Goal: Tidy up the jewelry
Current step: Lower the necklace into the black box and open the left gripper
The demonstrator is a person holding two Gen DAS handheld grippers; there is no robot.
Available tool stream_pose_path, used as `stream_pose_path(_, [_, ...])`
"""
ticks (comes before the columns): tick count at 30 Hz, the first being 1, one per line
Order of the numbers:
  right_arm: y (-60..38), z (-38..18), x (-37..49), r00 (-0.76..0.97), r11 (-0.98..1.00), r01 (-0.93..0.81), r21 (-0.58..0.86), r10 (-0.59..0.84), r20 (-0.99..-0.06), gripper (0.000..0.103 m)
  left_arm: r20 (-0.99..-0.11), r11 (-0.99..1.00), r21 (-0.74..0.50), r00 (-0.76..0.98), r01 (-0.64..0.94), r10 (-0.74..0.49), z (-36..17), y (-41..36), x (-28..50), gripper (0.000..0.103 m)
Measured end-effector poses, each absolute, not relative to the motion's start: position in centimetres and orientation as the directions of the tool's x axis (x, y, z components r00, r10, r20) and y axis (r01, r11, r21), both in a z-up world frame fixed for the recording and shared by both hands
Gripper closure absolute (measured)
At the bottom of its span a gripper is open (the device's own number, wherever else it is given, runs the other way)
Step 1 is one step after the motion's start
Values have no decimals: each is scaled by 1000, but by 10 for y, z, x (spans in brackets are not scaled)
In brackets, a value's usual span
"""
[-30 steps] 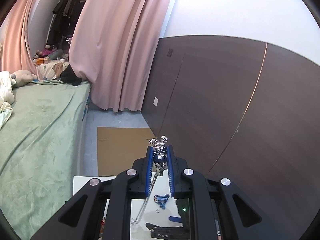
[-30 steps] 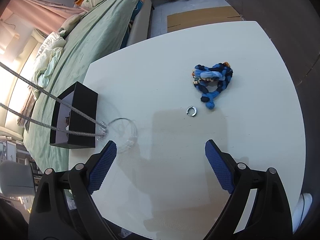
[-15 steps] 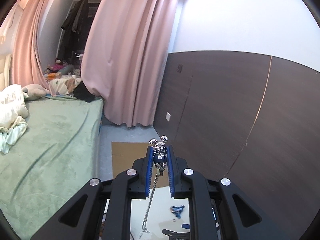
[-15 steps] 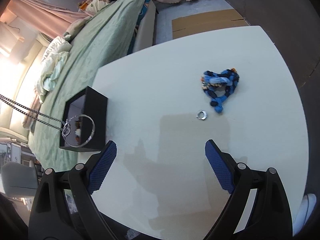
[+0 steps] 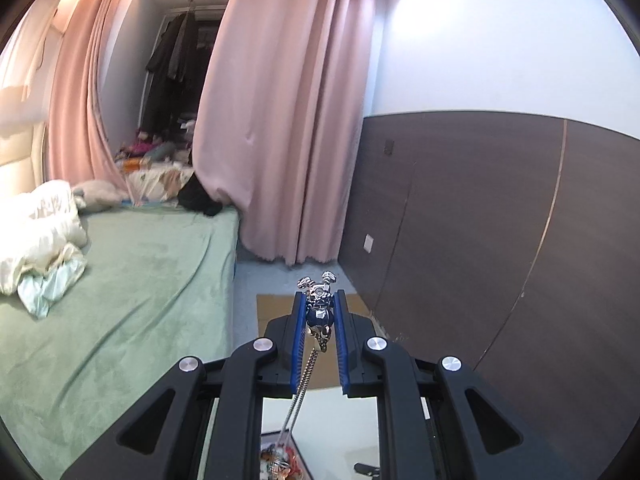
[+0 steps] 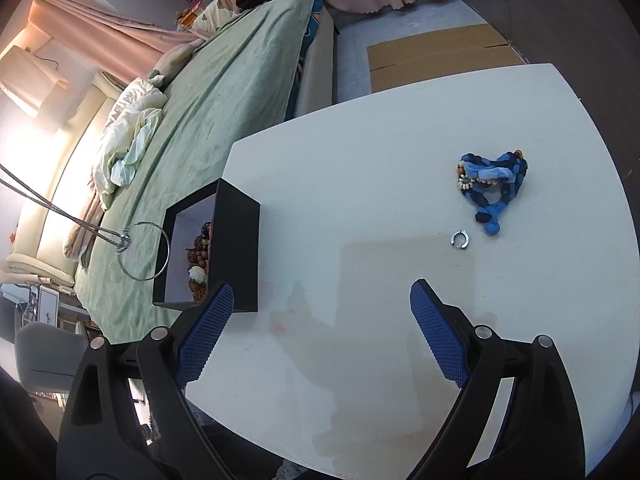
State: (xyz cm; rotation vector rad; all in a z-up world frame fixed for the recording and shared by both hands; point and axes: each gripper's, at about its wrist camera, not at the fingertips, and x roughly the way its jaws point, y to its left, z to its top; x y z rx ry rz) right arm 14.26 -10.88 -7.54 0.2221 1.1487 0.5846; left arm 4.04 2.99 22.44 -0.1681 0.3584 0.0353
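I can read no brand, label or writing on anything in either view. My left gripper has its blue fingers nearly closed on a silver figure pendant, whose head pokes out past the fingertips while its chain hangs down between the fingers toward the table below. My right gripper has its fingers spread wide with nothing between them, only bare white table under the gap. From the right wrist I see what the left view hides: the chain coming in from the far left and ending in a thin silver hoop that hangs in the air just left of the open black box, which stands beside my left fingertip at the table's left edge and already holds beads. Ahead and to the right of the fingers lie a blue braided bracelet bundle and, just nearer, a small silver ring, both apart from each other and well clear of the edges. The broad middle of the table is open. The left view alone shows the pink curtain, the dark wall panel and the green bed beyond the fingers.
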Motion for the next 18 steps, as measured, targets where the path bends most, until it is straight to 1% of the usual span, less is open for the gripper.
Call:
stream_pose_path(5, [-113,-77,143,285,838,-316,444,530,-798,13,-467,976,-188,884,-109,9,166,47,67,91])
stream_pose_path(9, [-112,-77,143,285,842,-321,433,522,-804,13,-531,963,-220,847,-153,13,123,59,77,91])
stream_pose_path(14, [-110,-78,143,281,845,-327,424,515,-810,13,-582,952,-239,813,-193,19,89,69,84,91])
stream_pose_path(18, [-107,-79,146,277,847,-326,419,510,-815,13,-579,946,-249,815,-208,27,86,81,85,91])
